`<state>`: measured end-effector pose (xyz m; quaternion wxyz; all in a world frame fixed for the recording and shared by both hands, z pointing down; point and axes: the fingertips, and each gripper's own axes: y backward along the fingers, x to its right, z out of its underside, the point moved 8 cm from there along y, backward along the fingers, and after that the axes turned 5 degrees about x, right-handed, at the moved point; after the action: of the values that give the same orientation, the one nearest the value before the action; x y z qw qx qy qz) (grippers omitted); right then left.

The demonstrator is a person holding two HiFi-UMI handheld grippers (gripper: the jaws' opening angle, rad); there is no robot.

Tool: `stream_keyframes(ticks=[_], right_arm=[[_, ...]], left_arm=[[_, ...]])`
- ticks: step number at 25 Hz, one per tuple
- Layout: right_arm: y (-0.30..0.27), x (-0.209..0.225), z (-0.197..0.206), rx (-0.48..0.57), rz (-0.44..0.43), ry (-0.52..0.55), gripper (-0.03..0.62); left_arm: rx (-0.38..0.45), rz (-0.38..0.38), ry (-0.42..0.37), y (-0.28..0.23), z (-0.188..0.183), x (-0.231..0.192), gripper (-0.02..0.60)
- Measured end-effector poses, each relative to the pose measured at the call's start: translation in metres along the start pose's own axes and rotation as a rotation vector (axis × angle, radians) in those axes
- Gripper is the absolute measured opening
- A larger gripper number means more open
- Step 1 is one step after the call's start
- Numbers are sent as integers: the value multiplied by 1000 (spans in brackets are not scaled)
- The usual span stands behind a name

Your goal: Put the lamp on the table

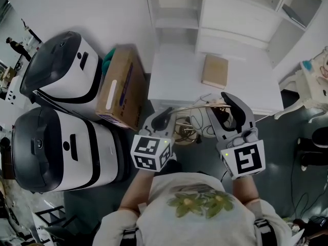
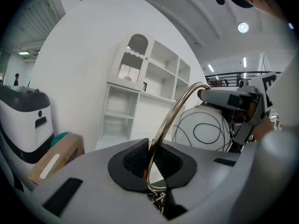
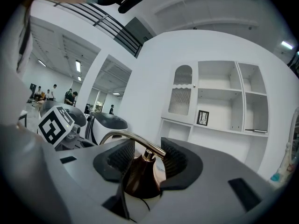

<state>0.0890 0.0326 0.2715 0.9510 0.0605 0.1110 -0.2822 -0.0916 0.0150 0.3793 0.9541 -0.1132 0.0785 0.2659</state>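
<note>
I carry a lamp off the floor between both grippers, in front of the white table. Its curved brass arm runs from one gripper to the other. My left gripper is shut on that arm near its lower end, and the rod stands pinched between the pads. My right gripper has its jaws wide around the dark bronze cap at the arm's other end, pads pressing on its sides. Under the cap hangs the white globe shade with black wire lines. The lamp's foot is mostly hidden below my left gripper.
A tan book lies on the table, with a white shelf unit behind it. A cardboard box leans left of the table, next to two big white-and-black machines. A white chair stands at the right.
</note>
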Motion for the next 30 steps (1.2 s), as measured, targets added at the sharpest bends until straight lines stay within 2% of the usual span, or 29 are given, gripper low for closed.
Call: stream_keyframes(ticks=[14,30], right_arm=[[-59,-9,12,-29,46,39,193],[-97,-6,22,-54,43,1,192]], left_arm=[[-8,76,-21,-30,-13,-64,38],[-40,76,14,-50,-7,-92,38]])
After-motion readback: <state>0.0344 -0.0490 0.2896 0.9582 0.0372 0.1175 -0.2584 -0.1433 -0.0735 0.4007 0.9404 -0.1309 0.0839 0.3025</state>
